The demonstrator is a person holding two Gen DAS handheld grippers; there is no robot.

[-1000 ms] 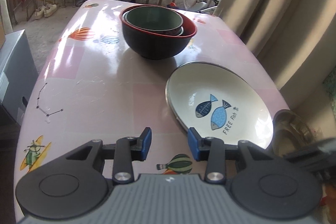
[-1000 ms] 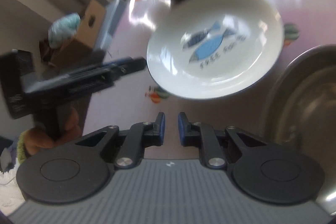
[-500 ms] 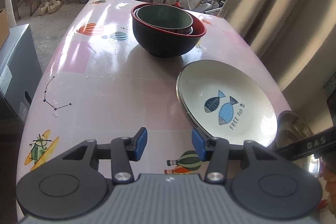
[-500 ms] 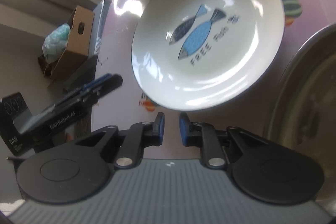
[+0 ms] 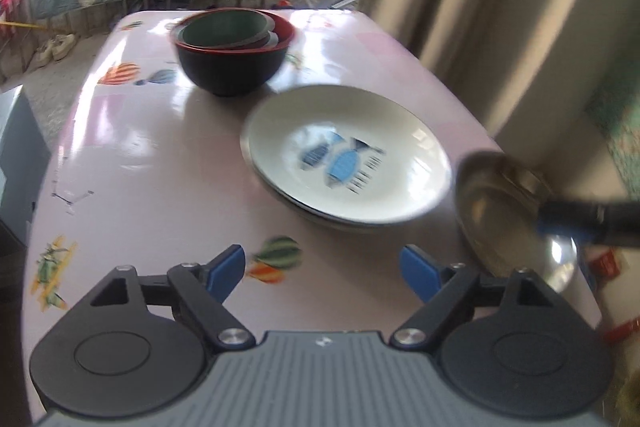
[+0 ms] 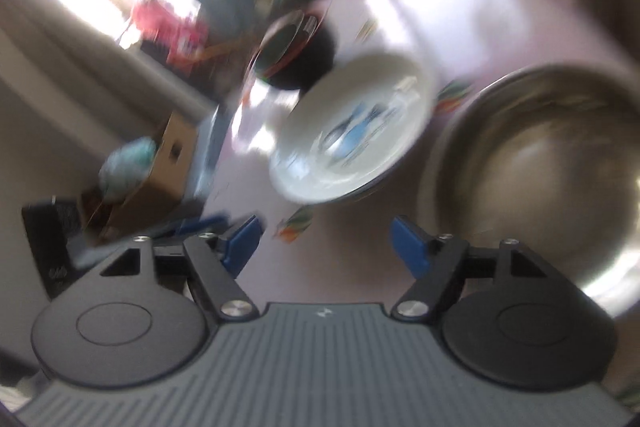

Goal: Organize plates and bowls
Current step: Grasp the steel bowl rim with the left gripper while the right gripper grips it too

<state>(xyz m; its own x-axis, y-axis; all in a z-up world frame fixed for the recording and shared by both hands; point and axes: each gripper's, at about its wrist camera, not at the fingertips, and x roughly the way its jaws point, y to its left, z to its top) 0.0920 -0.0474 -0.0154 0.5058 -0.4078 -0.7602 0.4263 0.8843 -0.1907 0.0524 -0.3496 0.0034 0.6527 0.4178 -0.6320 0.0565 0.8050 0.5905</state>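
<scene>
The left tool (image 5: 322, 271) hangs over the near part of the pink worktop (image 5: 152, 163), and its jaws are opening, with nothing between the blue pads; under the gap there is only the worktop with a printed balloon. The right tool (image 6: 326, 241) is also opening and it also holds nothing. The white plate with two blue fish (image 5: 348, 167) lies in the middle of the worktop, on top of another plate whose rim shows under it. Behind it, nearer to the far edge, stands the black bowl with a red rim (image 5: 234, 61), and smaller bowls, one of them green inside, sit nested in it. Just beside the plate, at the right edge of the worktop, is a steel bowl (image 6: 552, 163). In the left view the tip of the right tool reaches over this steel bowl. The right view is strongly blurred.
</scene>
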